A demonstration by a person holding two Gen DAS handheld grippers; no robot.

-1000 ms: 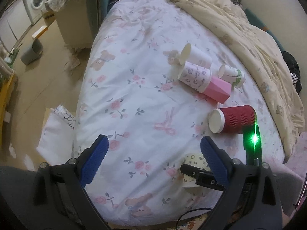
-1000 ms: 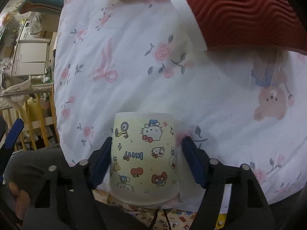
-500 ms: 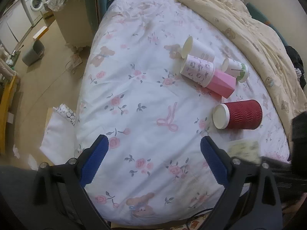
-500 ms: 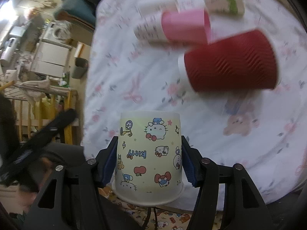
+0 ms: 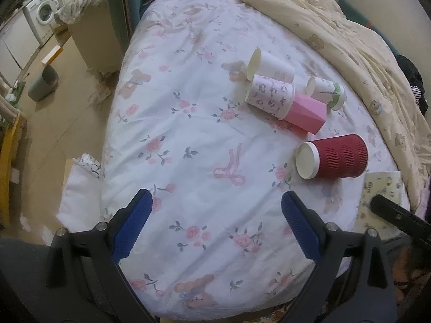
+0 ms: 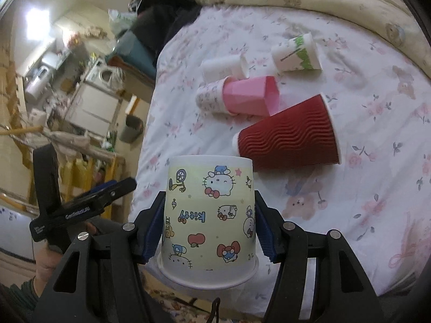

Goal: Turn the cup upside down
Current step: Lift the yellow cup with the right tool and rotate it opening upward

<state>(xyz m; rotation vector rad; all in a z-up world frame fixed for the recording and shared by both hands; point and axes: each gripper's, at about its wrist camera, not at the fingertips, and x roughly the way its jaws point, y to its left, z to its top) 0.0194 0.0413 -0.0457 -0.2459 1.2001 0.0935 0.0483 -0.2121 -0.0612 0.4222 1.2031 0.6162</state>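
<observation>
My right gripper (image 6: 209,222) pinches the cartoon cup (image 6: 208,215); left gripper (image 5: 216,224) spread empty. Squeezing harder could crush it toward the red cup (image 6: 289,134) at one o'clock.

The held cup (image 6: 208,220) is pale yellow with Hello Kitty cartoons and a white rim, squeezed between blue pads (image 6: 153,231). On the white sheet (image 5: 188,134) with pink roses, bows and brown teddies lie a dark red wavy-ribbed cup (image 5: 332,160), a plain pink one (image 5: 305,111), and a white one (image 5: 327,92) with green print. The quilt (image 5: 336,35) is cream with little bears.
</observation>
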